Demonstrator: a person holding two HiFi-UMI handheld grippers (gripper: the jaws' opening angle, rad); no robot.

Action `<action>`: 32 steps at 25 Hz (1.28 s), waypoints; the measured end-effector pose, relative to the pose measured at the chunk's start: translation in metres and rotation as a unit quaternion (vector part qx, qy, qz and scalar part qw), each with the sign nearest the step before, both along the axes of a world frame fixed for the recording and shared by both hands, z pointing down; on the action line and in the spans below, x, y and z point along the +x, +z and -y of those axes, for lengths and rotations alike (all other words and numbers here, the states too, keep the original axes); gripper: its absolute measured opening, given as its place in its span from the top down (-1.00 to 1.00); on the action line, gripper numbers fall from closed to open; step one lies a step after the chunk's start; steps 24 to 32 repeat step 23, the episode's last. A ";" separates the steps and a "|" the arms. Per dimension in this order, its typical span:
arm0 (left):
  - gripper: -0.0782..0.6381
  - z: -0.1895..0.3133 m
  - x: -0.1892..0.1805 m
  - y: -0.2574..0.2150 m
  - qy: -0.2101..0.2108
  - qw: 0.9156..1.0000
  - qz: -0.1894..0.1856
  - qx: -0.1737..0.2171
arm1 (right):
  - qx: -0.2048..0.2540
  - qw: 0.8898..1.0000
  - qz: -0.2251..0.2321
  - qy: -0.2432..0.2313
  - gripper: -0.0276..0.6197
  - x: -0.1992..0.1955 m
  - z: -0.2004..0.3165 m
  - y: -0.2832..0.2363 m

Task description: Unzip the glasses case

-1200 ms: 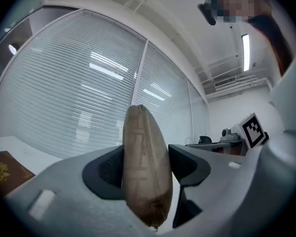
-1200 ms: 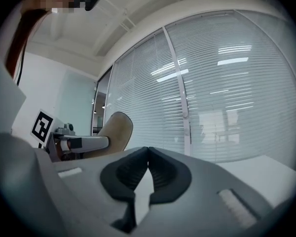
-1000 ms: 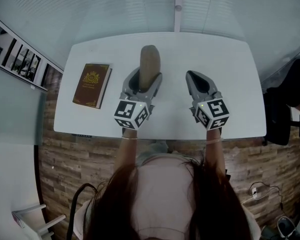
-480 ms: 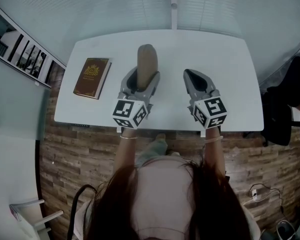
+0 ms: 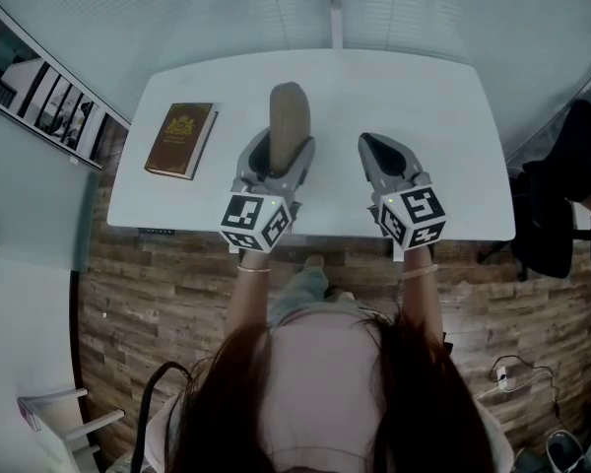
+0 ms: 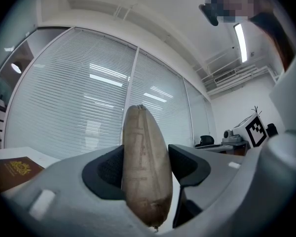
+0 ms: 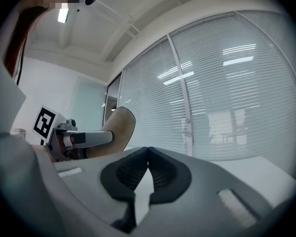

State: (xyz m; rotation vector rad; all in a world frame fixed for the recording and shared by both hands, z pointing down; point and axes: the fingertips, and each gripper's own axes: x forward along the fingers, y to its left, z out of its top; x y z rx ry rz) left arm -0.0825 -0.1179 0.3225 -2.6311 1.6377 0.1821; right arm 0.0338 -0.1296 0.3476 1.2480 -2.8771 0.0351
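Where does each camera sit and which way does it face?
Head view: on the head, steeply down at table; hair, forearms, left gripper, right gripper show.
Left gripper view: on left gripper, along jaws gripping glasses case, toward blinds.
Right gripper view: on right gripper, along shut, empty jaws, toward blinds.
Shared: all three show the glasses case.

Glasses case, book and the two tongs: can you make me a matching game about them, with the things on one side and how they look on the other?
Things:
1. glasses case
2. book
3. left tongs
4. right tongs

How they look:
A. dark brown with a gold crest, lying flat
B. shut, with nothing inside
C. tan, sticking out from between tongs
D. clamped on something tan

Pairs: 1-C, 2-A, 3-D, 4-B.
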 end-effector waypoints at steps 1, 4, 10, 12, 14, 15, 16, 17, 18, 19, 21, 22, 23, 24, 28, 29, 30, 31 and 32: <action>0.01 -0.002 0.001 -0.001 0.000 1.000 -0.002 0.000 | 0.000 1.000 0.001 -0.001 0.91 0.001 -0.003 -0.001; 0.01 -0.008 0.006 -0.002 0.001 1.000 -0.006 0.002 | 0.002 1.000 0.001 -0.002 0.91 0.004 -0.009 -0.002; 0.01 -0.021 0.014 -0.002 0.004 1.000 -0.013 0.000 | 0.001 1.000 0.002 -0.001 0.91 0.011 -0.022 0.000; 0.01 -0.024 0.016 -0.001 0.004 1.000 -0.015 -0.001 | 0.000 1.000 0.003 -0.001 0.91 0.014 -0.026 0.001; 0.01 -0.026 0.020 0.000 0.004 1.000 -0.016 -0.003 | -0.002 1.000 0.003 -0.001 0.91 0.017 -0.029 0.003; 0.01 -0.027 0.021 0.000 0.003 1.000 -0.018 -0.004 | -0.004 1.000 0.002 -0.001 0.91 0.019 -0.030 0.004; 0.01 -0.029 0.023 0.001 0.003 1.000 -0.020 -0.005 | -0.006 1.000 0.002 -0.001 0.91 0.021 -0.031 0.005; 0.01 -0.030 0.024 0.002 0.002 1.000 -0.023 -0.007 | -0.008 1.000 0.001 -0.001 0.91 0.022 -0.033 0.007; 0.01 -0.031 0.025 0.003 0.001 1.000 -0.025 -0.008 | -0.010 1.000 0.001 -0.001 0.91 0.024 -0.034 0.009; 0.01 -0.031 0.026 0.004 0.000 1.000 -0.028 -0.009 | -0.012 1.000 0.001 -0.001 0.91 0.025 -0.035 0.011; 0.01 -0.033 0.028 0.006 -0.002 0.999 -0.034 -0.011 | -0.014 1.000 0.000 -0.002 0.91 0.028 -0.037 0.013; 0.01 -0.033 0.029 0.007 -0.003 0.999 -0.037 -0.011 | -0.015 1.000 0.000 -0.002 0.91 0.029 -0.037 0.015; 0.01 -0.034 0.030 0.007 -0.003 0.999 -0.040 -0.011 | -0.015 1.000 -0.001 -0.003 0.91 0.031 -0.038 0.016; 0.01 -0.034 0.030 0.007 -0.003 0.999 -0.040 -0.011 | -0.015 1.000 -0.001 -0.003 0.91 0.031 -0.038 0.016; 0.01 -0.034 0.030 0.007 -0.003 0.999 -0.040 -0.011 | -0.015 1.000 -0.001 -0.003 0.91 0.031 -0.038 0.016; 0.01 -0.034 0.030 0.007 -0.003 0.999 -0.040 -0.011 | -0.015 1.000 -0.001 -0.003 0.91 0.031 -0.038 0.016; 0.01 -0.034 0.030 0.007 -0.003 0.999 -0.040 -0.011 | -0.015 1.000 -0.001 -0.003 0.91 0.031 -0.038 0.016; 0.01 -0.034 0.030 0.007 -0.003 0.999 -0.040 -0.011 | -0.015 1.000 -0.001 -0.003 0.91 0.031 -0.038 0.016; 0.01 -0.034 0.030 0.007 -0.003 0.999 -0.040 -0.011 | -0.015 1.000 -0.001 -0.003 0.91 0.031 -0.038 0.016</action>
